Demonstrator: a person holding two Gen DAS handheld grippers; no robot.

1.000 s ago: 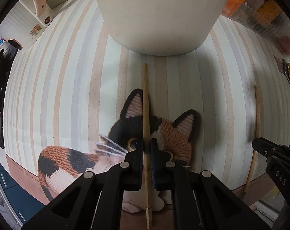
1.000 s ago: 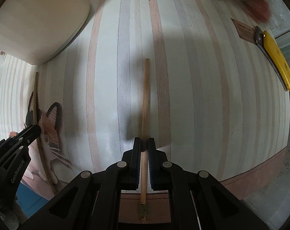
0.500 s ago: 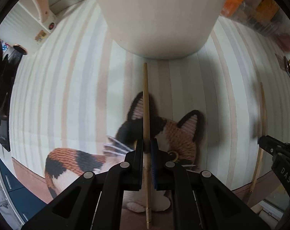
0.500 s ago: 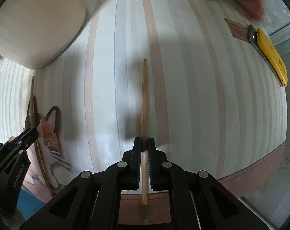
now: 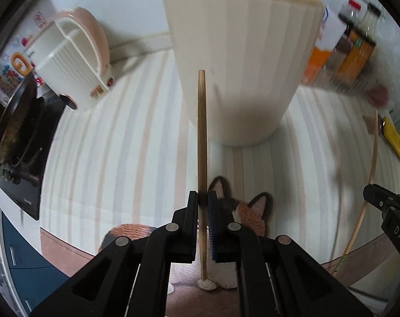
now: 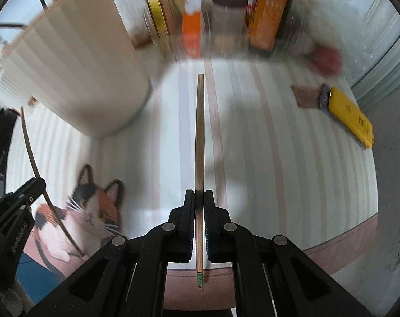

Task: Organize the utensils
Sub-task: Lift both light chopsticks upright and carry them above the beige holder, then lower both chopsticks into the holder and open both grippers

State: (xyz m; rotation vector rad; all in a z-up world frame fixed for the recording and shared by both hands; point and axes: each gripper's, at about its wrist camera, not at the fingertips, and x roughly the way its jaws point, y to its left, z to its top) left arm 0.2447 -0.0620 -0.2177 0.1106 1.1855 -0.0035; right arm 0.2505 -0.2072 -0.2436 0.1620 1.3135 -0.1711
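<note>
Currently, by component:
Left gripper [image 5: 202, 203]: clamped on chopstick [image 5: 202, 142], long axis vertical at frame centre, tip toward holder [image 5: 239, 60].
Right gripper [image 6: 199, 200]: clamped on second chopstick [image 6: 200, 142], axis vertical, tip toward upper-centre jars [image 6: 227, 18].

You have a pale striped tablecloth [image 6: 279, 145] with a calico cat picture [image 6: 94, 211] printed near its front edge. A yellow utility knife [image 6: 350, 117] lies at your right beside a small brown card [image 6: 307, 96]. Blurred jars and orange boxes [image 6: 226, 18] line the back. A white-and-pink ribbed appliance [image 5: 73, 60] sits far left, next to a black pan [image 5: 12, 124].
</note>
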